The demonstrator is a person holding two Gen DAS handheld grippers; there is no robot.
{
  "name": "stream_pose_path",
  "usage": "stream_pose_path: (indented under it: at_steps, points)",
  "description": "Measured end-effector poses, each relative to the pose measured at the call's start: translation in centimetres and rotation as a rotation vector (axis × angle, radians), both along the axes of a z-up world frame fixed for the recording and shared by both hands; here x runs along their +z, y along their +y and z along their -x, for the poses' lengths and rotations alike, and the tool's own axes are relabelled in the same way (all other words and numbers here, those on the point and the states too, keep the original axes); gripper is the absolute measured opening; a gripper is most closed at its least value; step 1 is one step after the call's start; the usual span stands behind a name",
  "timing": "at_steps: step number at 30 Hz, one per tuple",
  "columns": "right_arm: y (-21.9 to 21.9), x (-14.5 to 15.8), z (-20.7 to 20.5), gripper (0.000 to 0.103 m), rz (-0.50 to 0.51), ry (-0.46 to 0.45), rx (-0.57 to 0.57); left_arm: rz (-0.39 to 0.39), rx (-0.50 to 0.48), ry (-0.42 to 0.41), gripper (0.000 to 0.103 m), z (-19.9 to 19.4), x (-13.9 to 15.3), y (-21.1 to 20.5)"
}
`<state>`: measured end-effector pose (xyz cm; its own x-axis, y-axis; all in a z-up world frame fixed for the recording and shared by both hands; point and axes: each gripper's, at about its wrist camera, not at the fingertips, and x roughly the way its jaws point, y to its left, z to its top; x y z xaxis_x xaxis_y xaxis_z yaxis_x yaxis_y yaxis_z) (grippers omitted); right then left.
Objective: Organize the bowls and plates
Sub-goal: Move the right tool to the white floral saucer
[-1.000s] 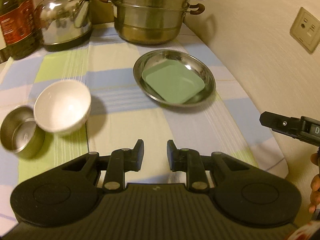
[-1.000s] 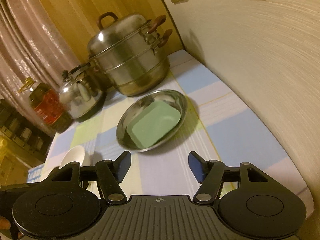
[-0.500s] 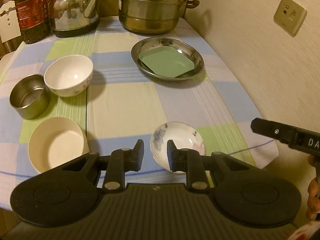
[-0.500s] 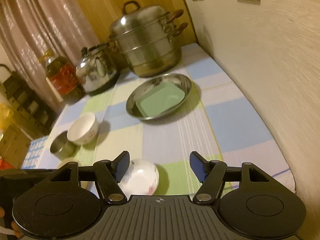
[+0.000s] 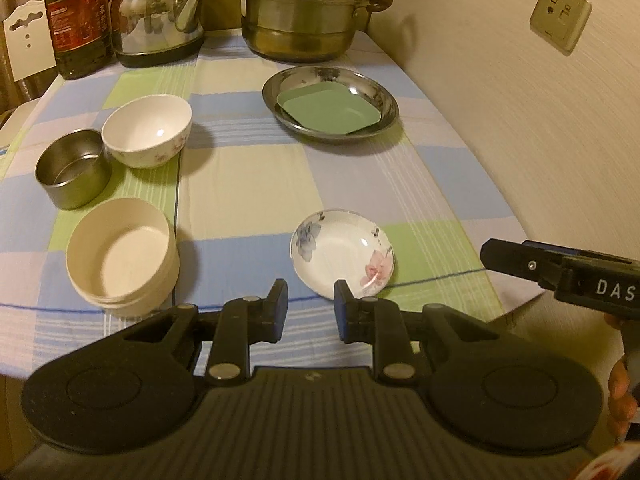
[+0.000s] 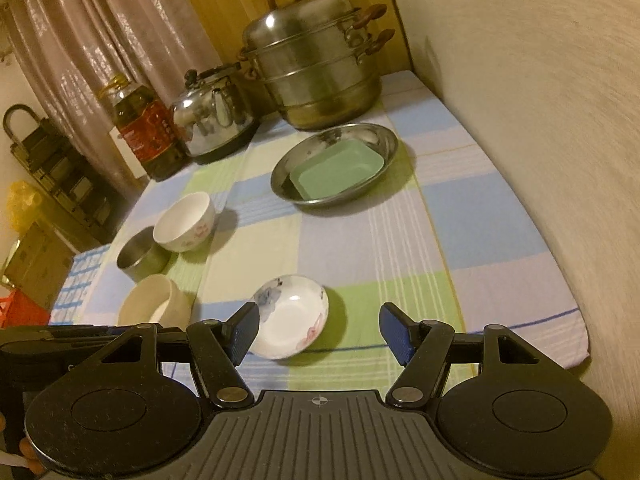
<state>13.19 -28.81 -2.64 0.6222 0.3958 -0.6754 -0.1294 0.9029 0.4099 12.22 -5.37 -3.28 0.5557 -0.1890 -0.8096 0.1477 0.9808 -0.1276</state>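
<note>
A small floral dish [image 5: 342, 252] [image 6: 290, 316] sits near the table's front edge, just beyond both grippers. My left gripper [image 5: 311, 300] hovers in front of it, its jaws a narrow gap apart with nothing between them. My right gripper [image 6: 320, 330] stands wide open and empty, with the dish just behind its left finger. A green square plate [image 5: 328, 108] [image 6: 338, 170] lies inside a steel dish [image 5: 384, 96] [image 6: 288, 184] farther back. At the left are a white bowl [image 5: 146, 130], a steel cup [image 5: 72, 172] and a cream bowl [image 5: 120, 256].
A steel steamer pot [image 5: 300, 8], a kettle [image 5: 160, 20] and an oil bottle [image 5: 76, 20] line the back of the checked tablecloth [image 5: 248, 184]. A wall with a socket [image 5: 560, 20] runs close along the right. The table's front edge is right below the grippers.
Both grippers have drawn back from the steel dish toward the table's front edge. The floral dish and the cream bowl have come into view. Neither gripper's jaws have changed.
</note>
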Motion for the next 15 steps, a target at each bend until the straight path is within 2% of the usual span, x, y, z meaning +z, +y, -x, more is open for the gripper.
stream_pose_path:
  at_steps: [7, 15]
  points:
    - [0.7, -1.1, 0.6, 0.067, 0.027, 0.036, 0.021, -0.012, 0.006, 0.022, 0.022, 1.0, -0.7, 0.2]
    - [1.2, -2.6, -0.3, 0.066, 0.026, 0.100, 0.020, -0.011, 0.002, 0.059, 0.022, 0.0, -2.0, 0.7]
